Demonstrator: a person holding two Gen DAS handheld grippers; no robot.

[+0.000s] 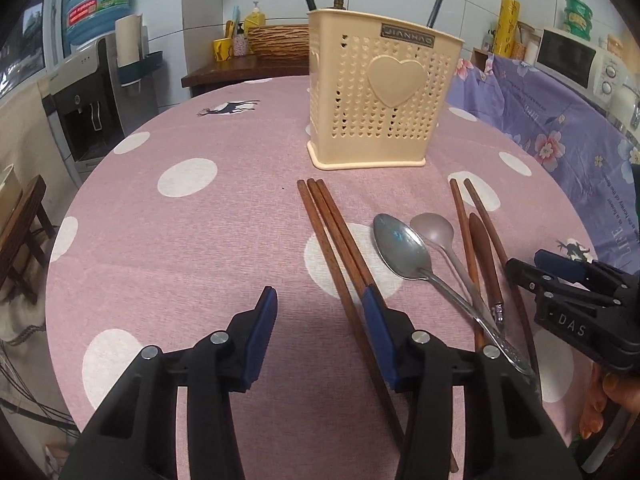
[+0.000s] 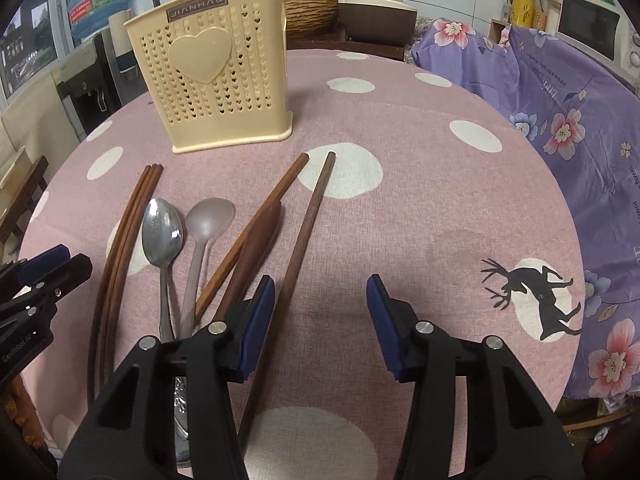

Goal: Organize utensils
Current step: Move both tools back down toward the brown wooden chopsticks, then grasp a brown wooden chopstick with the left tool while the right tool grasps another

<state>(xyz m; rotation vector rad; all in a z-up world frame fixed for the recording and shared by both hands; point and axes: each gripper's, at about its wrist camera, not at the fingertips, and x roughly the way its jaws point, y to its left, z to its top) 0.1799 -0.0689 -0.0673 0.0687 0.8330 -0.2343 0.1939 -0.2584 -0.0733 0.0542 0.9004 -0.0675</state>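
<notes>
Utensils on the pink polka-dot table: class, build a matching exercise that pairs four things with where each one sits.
Column 1:
1. cream perforated plastic holder
2. bundle of three brown wooden chopsticks
3. shiny steel spoon
4. black deer print

Column 2:
A. on the cloth, right of the right gripper
B. leftmost of the loose utensils
C. standing upright behind the utensils
D. between the chopstick bundle and a dull grey spoon

Pairs: 1-C, 2-B, 3-D, 4-A

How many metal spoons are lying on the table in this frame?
2. The shiny spoon lies right of the three bunched chopsticks; the duller spoon lies beside it, on its right. Their handles run under the right gripper.
</notes>
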